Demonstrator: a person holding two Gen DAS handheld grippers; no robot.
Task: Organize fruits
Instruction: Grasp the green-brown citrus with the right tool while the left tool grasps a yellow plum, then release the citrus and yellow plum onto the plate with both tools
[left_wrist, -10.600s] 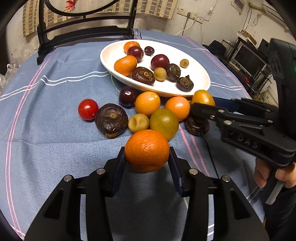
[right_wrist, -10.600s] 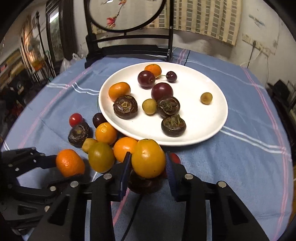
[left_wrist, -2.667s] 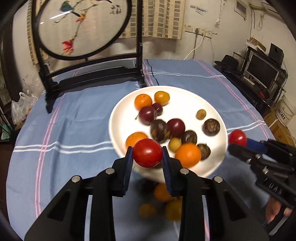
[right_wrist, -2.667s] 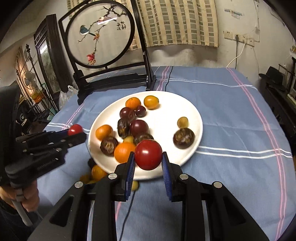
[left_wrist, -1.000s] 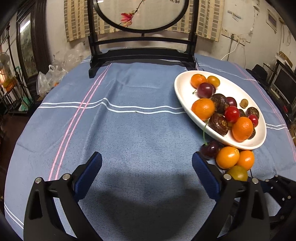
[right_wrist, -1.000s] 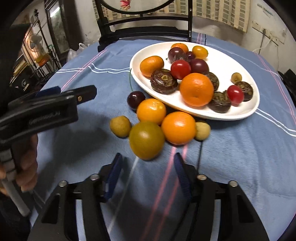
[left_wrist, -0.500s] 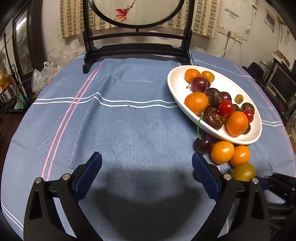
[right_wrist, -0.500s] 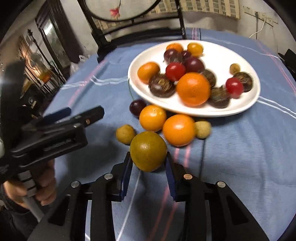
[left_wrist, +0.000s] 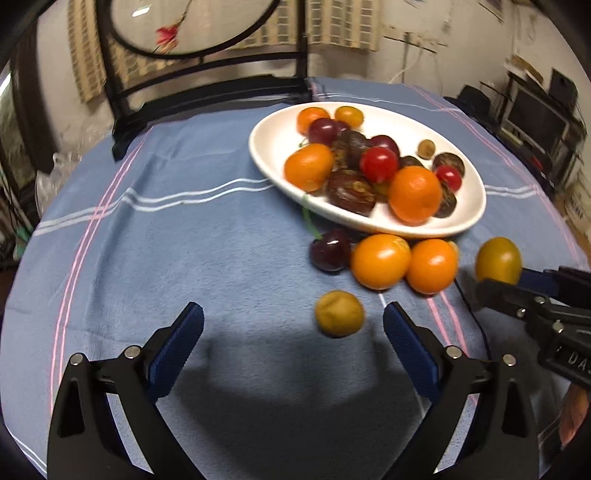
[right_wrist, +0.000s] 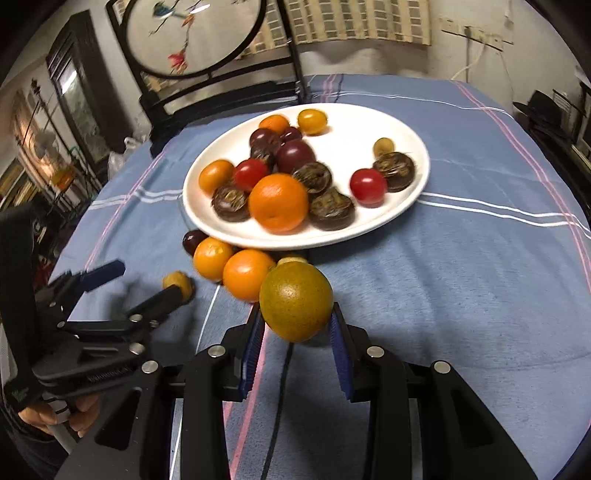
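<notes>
Meanwhile, at a blue striped cloth (left_wrist: 207, 266), the right gripper (right_wrist: 297, 334) clamps a green-brown citrus (right_wrist: 295, 302) between its blue pads (right_wrist: 340, 354), the fruit lifted clear of the cloth in front of the white plate (right_wrist: 413, 147). Seen from the left wrist, the same citrus (left_wrist: 498, 260) sits at the tip of that gripper, to the right of the loose fruit.

The left gripper (left_wrist: 291, 328) stands wide, nothing between its pads (left_wrist: 177, 343). A small tan fruit (left_wrist: 339, 313) lies on the cloth just ahead of it, nearer the right pad, touching neither. From the right wrist, that fruit (right_wrist: 178, 283) shows partly behind the left gripper's near finger. A hand (right_wrist: 55, 413) grips the left tool's handle at the lower left.

Three fruits lie on the cloth against the plate's near rim: a dark cherry (left_wrist: 330, 250) with a green stem, and two oranges (left_wrist: 380, 261) side by side and touching. A small pale fruit (right_wrist: 291, 260) peeks out behind them.

The plate carries a heap: a large orange (right_wrist: 277, 202) near the front, two red tomatoes (right_wrist: 367, 186), several dark wrinkled fruits (right_wrist: 331, 207), purple plums (right_wrist: 295, 155), smaller orange fruits and one tan fruit (right_wrist: 383, 146) apart toward the far side.

A dark wooden stand with a round embroidered screen (right_wrist: 192, 33) rises behind the table.
</notes>
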